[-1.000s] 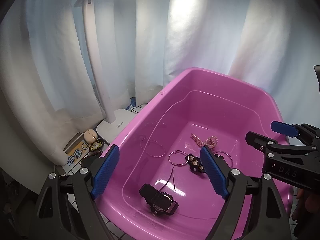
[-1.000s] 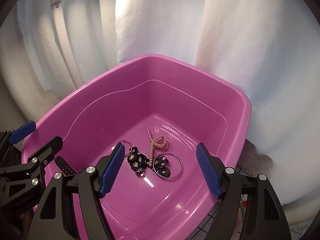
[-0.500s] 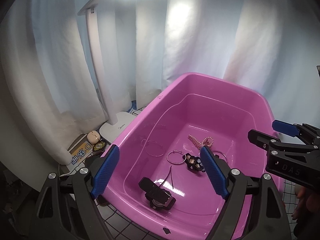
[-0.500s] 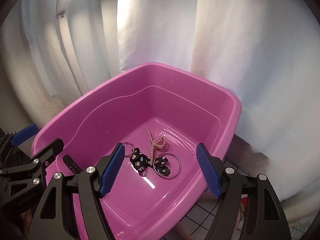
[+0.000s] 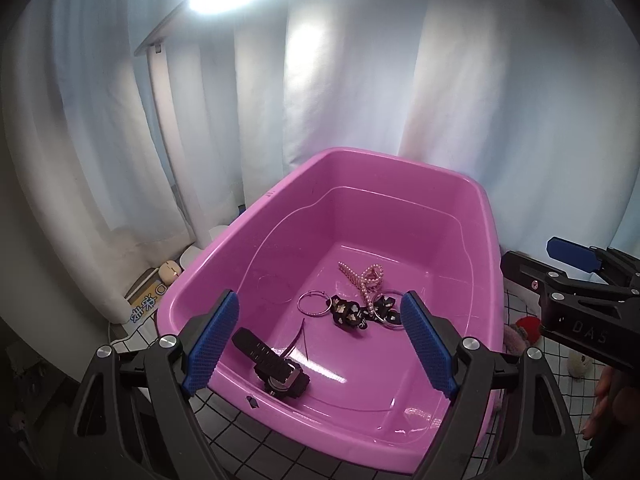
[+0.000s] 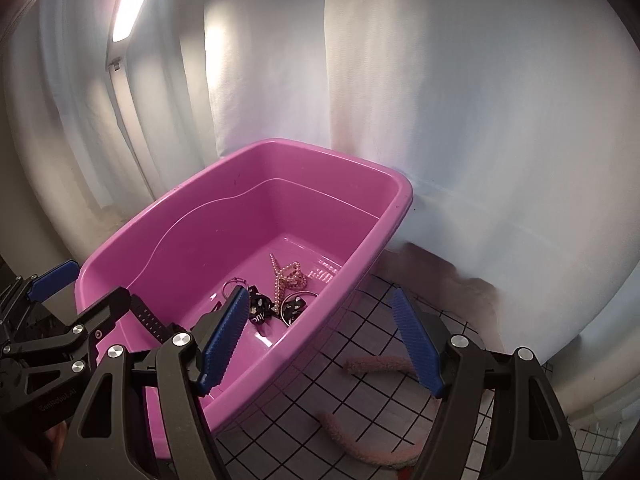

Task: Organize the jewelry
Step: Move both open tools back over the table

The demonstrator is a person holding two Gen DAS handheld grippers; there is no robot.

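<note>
Between your left gripper's (image 5: 320, 344) spread blue pads nothing is pinched; they frame the near end of a pink tub (image 5: 280, 200) that sits on a white tablecloth with a black grid (image 5: 256, 440). Your right gripper (image 6: 320, 344) is spread just as wide and empty, one pad over the tub's near corner and the other over the cloth beside it. Its black side carries raised letters "DAS" in the left view, cut off by the frame edge.

On the tub floor lies the jewelry: a black watch (image 5: 276, 364) nearest you, partly hidden behind the left gripper's finger in the right view; a thin silver hoop (image 5: 314, 303); a black hair bow with pale studs (image 5: 348, 314), bearing white lettering too small to read; a pearl hair clip (image 5: 366, 280); and a second ring (image 6: 294, 304) partly under the bow. A thin dark cord (image 5: 300, 336) trails beside the watch.

Beyond the tub hang white curtains (image 5: 360, 80). A yellow card (image 5: 146, 302) left of the tub shows Chinese characters, half covered. A fuzzy pink band (image 6: 360, 440) lies on the cloth, cut off below.
</note>
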